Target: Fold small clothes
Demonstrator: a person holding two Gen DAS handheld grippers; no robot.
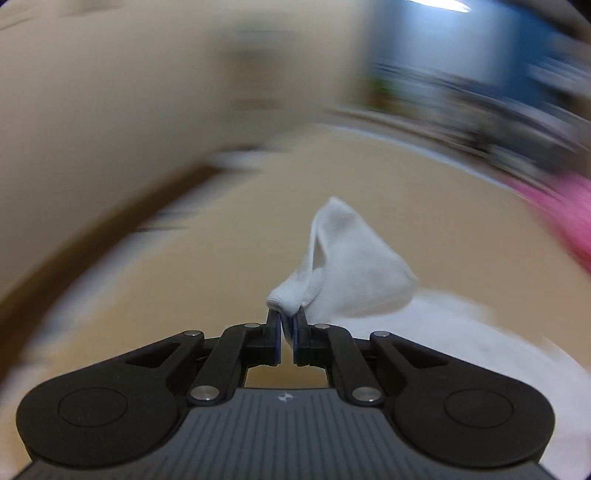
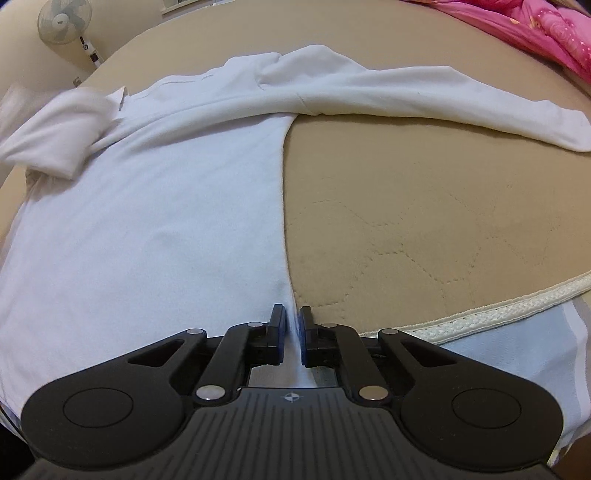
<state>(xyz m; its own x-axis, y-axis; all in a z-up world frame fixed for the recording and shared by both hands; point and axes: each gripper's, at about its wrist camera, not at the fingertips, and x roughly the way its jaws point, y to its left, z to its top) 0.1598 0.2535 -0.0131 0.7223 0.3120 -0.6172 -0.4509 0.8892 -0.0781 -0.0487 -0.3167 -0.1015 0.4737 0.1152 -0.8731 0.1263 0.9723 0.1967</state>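
Observation:
A white long-sleeved garment [image 2: 147, 206] lies spread on a tan quilted mattress [image 2: 424, 206]. Its far sleeve [image 2: 424, 99] stretches out to the right. My left gripper [image 1: 287, 317] is shut on a bunched white sleeve end [image 1: 351, 266] and holds it lifted above the mattress; that view is motion-blurred. The same lifted sleeve end shows blurred at the left of the right wrist view [image 2: 55, 125]. My right gripper [image 2: 292, 314] is shut on the garment's near hem edge, low on the mattress near its front border.
A pink patterned blanket [image 2: 535, 29] lies at the far right; it shows blurred in the left wrist view [image 1: 569, 218]. A wall fan [image 2: 64, 20] stands at the far left. The mattress's white piped edge [image 2: 498, 306] runs along the front right.

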